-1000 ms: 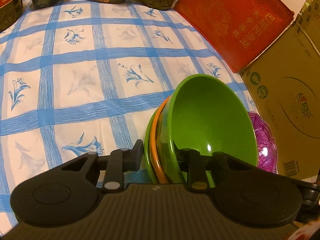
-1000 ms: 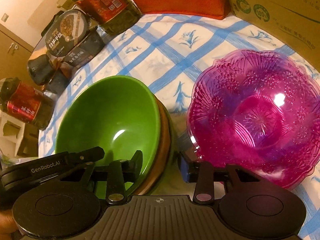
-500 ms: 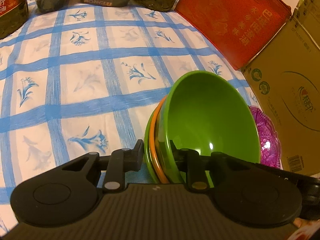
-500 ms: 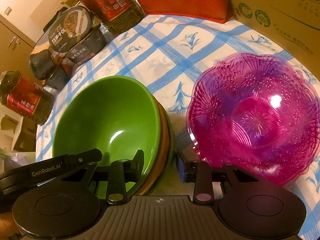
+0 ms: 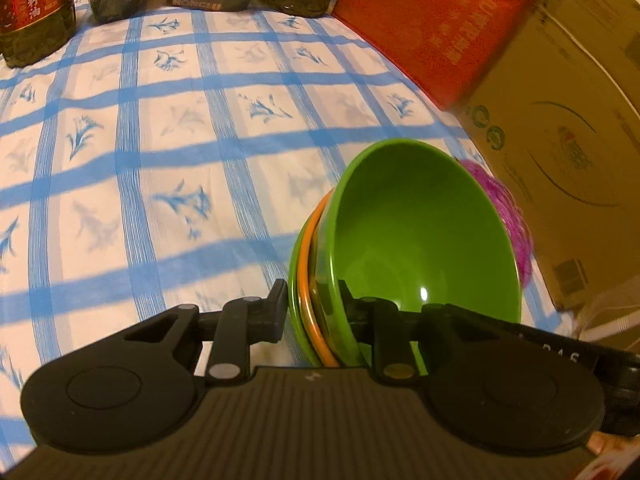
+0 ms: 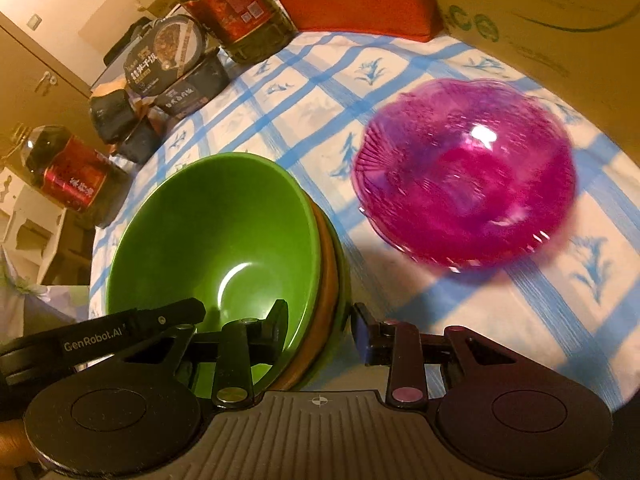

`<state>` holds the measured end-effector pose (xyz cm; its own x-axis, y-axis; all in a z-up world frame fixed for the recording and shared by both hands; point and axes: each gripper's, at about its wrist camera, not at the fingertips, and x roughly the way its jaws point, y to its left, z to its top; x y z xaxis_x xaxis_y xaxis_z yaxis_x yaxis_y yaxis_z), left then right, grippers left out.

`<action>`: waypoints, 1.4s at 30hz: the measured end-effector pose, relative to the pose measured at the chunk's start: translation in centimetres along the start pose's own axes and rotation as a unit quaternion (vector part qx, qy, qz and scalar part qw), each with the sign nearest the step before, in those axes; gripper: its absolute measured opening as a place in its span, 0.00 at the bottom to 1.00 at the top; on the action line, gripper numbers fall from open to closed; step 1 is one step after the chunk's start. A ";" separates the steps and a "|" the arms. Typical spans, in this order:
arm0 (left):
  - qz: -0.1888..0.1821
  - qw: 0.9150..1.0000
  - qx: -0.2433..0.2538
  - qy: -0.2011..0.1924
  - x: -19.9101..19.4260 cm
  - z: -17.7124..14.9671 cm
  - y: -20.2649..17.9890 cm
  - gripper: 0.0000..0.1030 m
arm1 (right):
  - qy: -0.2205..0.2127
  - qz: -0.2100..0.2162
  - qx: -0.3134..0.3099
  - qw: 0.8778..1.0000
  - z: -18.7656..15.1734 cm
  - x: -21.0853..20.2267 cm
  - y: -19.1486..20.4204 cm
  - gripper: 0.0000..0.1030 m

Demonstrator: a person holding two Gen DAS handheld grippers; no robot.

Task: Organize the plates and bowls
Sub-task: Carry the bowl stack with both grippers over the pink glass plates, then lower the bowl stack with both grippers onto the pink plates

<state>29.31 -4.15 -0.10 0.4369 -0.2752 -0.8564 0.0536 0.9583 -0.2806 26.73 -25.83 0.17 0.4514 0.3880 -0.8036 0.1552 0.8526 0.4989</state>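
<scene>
A stack of nested bowls, a green bowl [image 5: 420, 232] on top with an orange bowl [image 5: 308, 280] and another green one under it, hangs tilted between both grippers. My left gripper [image 5: 316, 316] is shut on the stack's left rim, one finger inside the top bowl and one outside. My right gripper [image 6: 320, 330] is shut on the opposite rim of the green bowl [image 6: 224, 240]. A purple patterned glass dish [image 6: 468, 192] lies on the checked tablecloth to the right, apart from the stack; in the left wrist view the purple dish [image 5: 508, 216] peeks out behind the bowls.
A cardboard box [image 5: 560, 128] and a red bag [image 5: 432, 28] stand along the right. Oil bottles [image 6: 236, 8] and dark food boxes [image 6: 168, 64] line the far edge. The blue-checked cloth [image 5: 180, 140] spreads out to the left. The table's edge [image 6: 96, 248] drops off at the left.
Both grippers have carried the bowl stack a little up and away from the purple dish and the cardboard box. The dish stays on the cloth, now farther from the stack.
</scene>
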 end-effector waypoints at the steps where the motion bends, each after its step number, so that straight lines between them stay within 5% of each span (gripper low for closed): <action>1: -0.001 1.000 0.000 0.000 -0.3 -0.5 -0.3 0.20 | -0.002 -0.001 -0.001 1.000 -0.4 -0.6 -0.2 0.33; 21: -0.033 0.999 0.018 0.016 -2.3 -9.2 -8.8 0.20 | -0.030 -0.026 0.028 0.999 -5.9 -9.6 -8.0 0.33; 42: -0.048 0.998 0.038 0.004 -3.1 -7.5 -13.0 0.21 | -0.064 -0.022 0.050 0.996 -3.5 -13.1 -9.9 0.32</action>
<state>20.50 -16.32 2.91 0.4199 -0.3659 -0.8305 0.1623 0.9307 -0.3279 16.18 -38.13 4.66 0.5496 0.2982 -0.7804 0.2611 0.8260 0.4995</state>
